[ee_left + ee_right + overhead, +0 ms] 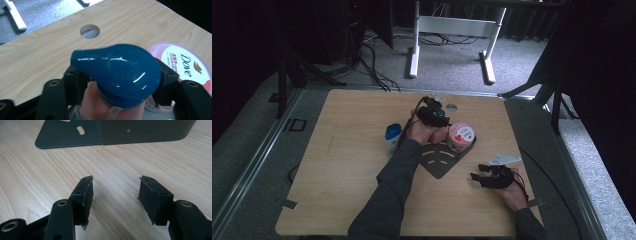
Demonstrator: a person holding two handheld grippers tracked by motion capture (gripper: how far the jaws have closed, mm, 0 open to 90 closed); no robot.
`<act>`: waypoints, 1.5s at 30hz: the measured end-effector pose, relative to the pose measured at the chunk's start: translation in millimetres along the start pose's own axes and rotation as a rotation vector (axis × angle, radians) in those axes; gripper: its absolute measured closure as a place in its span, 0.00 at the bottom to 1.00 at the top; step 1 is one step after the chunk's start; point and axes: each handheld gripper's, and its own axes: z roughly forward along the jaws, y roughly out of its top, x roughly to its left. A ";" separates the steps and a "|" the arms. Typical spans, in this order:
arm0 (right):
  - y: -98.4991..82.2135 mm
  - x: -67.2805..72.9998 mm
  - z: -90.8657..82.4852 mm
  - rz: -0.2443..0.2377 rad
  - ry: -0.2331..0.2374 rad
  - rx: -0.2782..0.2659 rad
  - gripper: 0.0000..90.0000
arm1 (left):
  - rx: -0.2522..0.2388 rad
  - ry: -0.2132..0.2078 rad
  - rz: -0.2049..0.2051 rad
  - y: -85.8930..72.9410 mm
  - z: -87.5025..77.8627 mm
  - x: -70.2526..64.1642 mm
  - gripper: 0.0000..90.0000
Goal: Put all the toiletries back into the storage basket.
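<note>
You have two grippers on the table: the left gripper (435, 119) at the middle, the right gripper (484, 176) near you on the right. Count one pink bottle with a blue cap (120, 72), one round pink-lidded Dove jar (461, 135) just right of it, and one white-and-blue container (393, 136) to the left. One dark metal plate (441, 159) lies near the middle. One round hole (451, 107) sits at the table's (337, 165) far edge.

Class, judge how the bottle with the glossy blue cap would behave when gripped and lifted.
The blue cap looks glossy and rounded, so the left gripper's jaws may slip. Its tapered, lopsided shape probably twists under pressure. The pink bottle seems small, likely light.
</note>
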 end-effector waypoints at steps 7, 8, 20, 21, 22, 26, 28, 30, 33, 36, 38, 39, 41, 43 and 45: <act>0.0 0.3 0.0 0.001 -0.001 0.001 0.50 | 0.004 0.002 -0.005 -1.5 -5.2 -2.7 0.38; 0.0 0.3 0.0 0.000 -0.001 0.001 0.49 | 0.006 0.009 -0.003 -1.9 -6.1 -3.2 0.38; -0.1 0.1 0.0 0.000 0.001 0.000 0.49 | 0.029 0.017 0.007 -7.3 -18.8 -12.2 0.37; -0.1 0.2 0.0 0.000 0.000 0.001 0.49 | 0.030 0.017 0.008 -7.3 -20.2 -12.5 0.37; -0.1 0.2 0.0 0.000 0.000 0.000 0.49 | 0.028 0.020 0.009 -7.3 -21.5 -13.2 0.37; -0.1 0.1 0.0 -0.002 0.000 0.001 0.49 | 0.033 0.032 0.009 -8.6 -25.0 -12.4 0.37; -0.1 0.1 0.0 -0.002 0.000 0.001 0.49 | 0.030 0.035 0.011 -10.9 -28.1 -12.1 0.39; -0.1 -0.1 -0.1 -0.001 0.002 0.000 0.49 | 0.027 0.037 0.007 -13.7 -30.8 -12.2 0.40; -0.1 0.0 0.0 -0.001 0.001 0.000 0.49 | 0.025 0.035 0.002 -17.1 -35.7 -12.0 0.41; -0.2 0.0 -0.1 0.001 0.003 0.000 0.49 | 0.024 0.034 0.015 -17.3 -42.1 -12.8 0.42; -0.2 -0.2 -0.1 0.005 0.005 -0.001 0.49 | 0.014 0.032 0.020 -16.6 -46.6 -13.6 0.42; -0.2 -0.2 -0.1 0.003 0.005 -0.001 0.49 | 0.013 0.033 0.025 -16.4 -48.3 -13.8 0.42; -0.2 -0.1 -0.1 0.003 0.005 0.000 0.49 | 0.008 0.029 0.032 -16.3 -52.0 -14.7 0.43; -0.2 -0.2 -0.2 0.004 0.006 -0.001 0.49 | 0.003 0.016 0.044 -16.8 -55.2 -15.7 0.43; -0.3 -0.3 -0.2 0.004 0.007 0.000 0.49 | -0.011 -0.016 0.068 -17.7 -58.4 -17.8 0.43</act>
